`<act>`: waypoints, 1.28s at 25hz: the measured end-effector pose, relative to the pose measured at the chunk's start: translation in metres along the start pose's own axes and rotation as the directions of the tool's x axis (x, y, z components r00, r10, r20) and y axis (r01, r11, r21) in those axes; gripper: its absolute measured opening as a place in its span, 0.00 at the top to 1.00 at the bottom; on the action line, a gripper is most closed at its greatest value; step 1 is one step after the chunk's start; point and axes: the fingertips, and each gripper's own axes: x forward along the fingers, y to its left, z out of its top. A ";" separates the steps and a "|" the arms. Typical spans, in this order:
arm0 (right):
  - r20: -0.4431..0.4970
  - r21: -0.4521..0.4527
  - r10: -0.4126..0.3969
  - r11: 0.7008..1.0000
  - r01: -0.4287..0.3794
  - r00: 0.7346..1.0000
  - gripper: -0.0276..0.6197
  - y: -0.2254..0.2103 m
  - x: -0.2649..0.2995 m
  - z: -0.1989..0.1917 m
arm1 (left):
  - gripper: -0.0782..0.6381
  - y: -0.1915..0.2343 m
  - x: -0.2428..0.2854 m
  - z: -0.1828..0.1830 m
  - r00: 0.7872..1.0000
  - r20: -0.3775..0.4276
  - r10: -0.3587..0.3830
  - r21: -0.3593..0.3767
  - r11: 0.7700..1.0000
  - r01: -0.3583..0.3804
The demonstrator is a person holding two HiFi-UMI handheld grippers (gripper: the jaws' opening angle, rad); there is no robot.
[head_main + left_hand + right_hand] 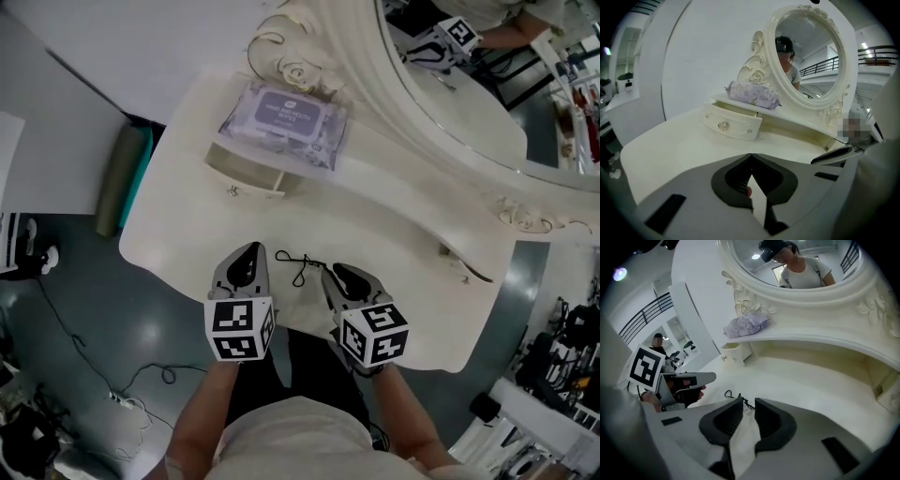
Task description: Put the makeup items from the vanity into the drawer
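**Wipes on the shelf, cord at the grippers**

The pack of wipes (284,125) lay flat on the vanity's raised shelf at 12 o'clock, over the part-open drawer (246,176), with its long axis running roughly 10 to 4. A thin black cord (298,264) stretched 9 to 3 on the table (394,223), just ahead of the right gripper (337,271), whose jaws stood narrowly apart and empty. The left gripper (250,249) was closed at its tips. Bare table lay between the grippers and the drawer, and the table's near edge ran under both grippers.
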 end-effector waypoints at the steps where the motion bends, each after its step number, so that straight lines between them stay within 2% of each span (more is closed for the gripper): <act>1: -0.011 -0.009 0.014 1.000 -0.014 1.000 0.82 0.000 0.001 -0.001 | 0.88 0.001 0.001 -0.002 1.000 -0.002 0.006 -0.009 1.000 -0.006; 12: -0.068 -0.120 0.148 0.981 -0.156 0.987 0.83 0.007 0.018 0.001 | 0.88 0.006 0.009 -0.014 0.998 -0.008 0.065 -0.078 0.995 -0.065; 17: -0.085 -0.143 0.167 0.974 -0.178 0.982 0.91 0.011 0.021 0.002 | 0.88 0.011 0.007 -0.018 0.996 -0.009 0.085 -0.091 0.992 -0.085; 22: -0.066 -0.112 0.199 0.972 -0.206 0.978 0.92 0.018 0.017 0.002 | 0.88 0.015 0.003 -0.018 0.996 -0.006 0.094 -0.093 0.991 -0.095; 32: 0.032 -0.024 0.188 0.982 -0.187 0.982 0.92 0.028 0.003 0.026 | 0.88 0.028 -0.010 -0.003 0.995 0.036 0.096 -0.082 0.992 -0.093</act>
